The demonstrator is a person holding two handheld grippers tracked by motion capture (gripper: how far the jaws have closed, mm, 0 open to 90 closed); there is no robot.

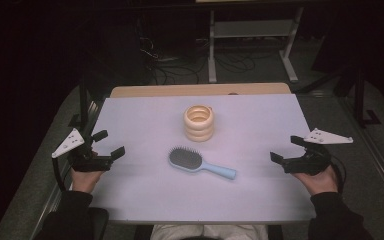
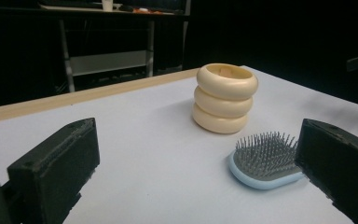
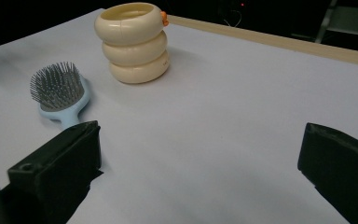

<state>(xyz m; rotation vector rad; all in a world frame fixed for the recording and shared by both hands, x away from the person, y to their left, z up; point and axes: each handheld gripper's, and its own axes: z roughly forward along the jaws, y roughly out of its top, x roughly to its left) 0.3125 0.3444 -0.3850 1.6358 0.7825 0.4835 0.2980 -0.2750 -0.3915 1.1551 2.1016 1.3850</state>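
Hairbrush (image 1: pixel 200 163) lies bristles-up on the surface (image 1: pixel 145 195), between my left gripper (image 1: pixel 104 146) and right gripper (image 1: pixel 286 149), the ringed cream holder (image 1: pixel 199 122) just beyond it. Both grippers rest wide open, empty. Approach stage; next, I judge, reaching inward for the handle.

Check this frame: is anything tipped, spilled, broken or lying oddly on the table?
Nothing stands out. The cream ribbed holder stands upright, the blue hairbrush lies bristles-up in front of it, apart from it. The left gripper and right gripper are open and hold nothing, well apart from both.
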